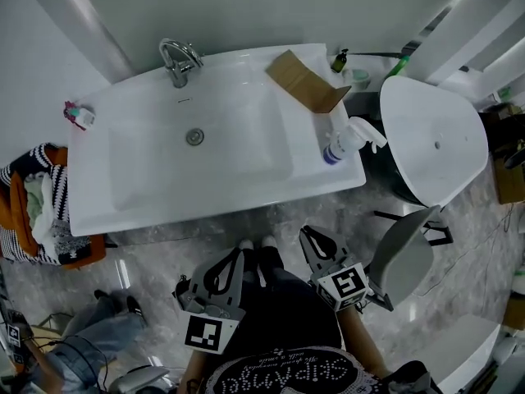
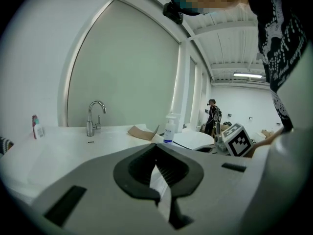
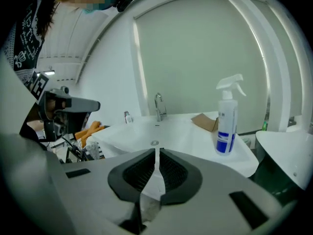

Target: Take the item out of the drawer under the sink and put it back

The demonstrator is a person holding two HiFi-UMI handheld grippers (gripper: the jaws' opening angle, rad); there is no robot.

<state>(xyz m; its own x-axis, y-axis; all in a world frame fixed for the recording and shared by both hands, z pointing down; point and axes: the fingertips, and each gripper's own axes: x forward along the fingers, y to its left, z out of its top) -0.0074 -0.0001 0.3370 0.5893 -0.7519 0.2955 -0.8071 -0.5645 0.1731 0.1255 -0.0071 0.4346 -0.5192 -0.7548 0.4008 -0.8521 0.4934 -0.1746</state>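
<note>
The white sink (image 1: 98, 212) fills the middle of the head view, and its basin hides the drawer beneath it. No drawer or item from it shows in any view. My left gripper (image 1: 241, 250) hangs just in front of the sink's front edge, shut and empty. My right gripper (image 1: 304, 231) is beside it to the right, also shut on nothing. In the left gripper view my left gripper (image 2: 156, 146) looks over the sink top (image 2: 58, 146) toward the faucet (image 2: 94, 117). In the right gripper view my right gripper (image 3: 156, 151) faces the basin (image 3: 146, 131) and a spray bottle (image 3: 226, 115).
On the counter's right end lie a cardboard piece (image 1: 305, 80) and the spray bottle (image 1: 349, 140); a small tube (image 1: 79, 116) lies at its left. A white toilet lid (image 1: 435, 138) and a grey seat (image 1: 406, 257) stand to the right. A clothes basket (image 1: 37, 212) and another person (image 1: 90, 335) are at the left.
</note>
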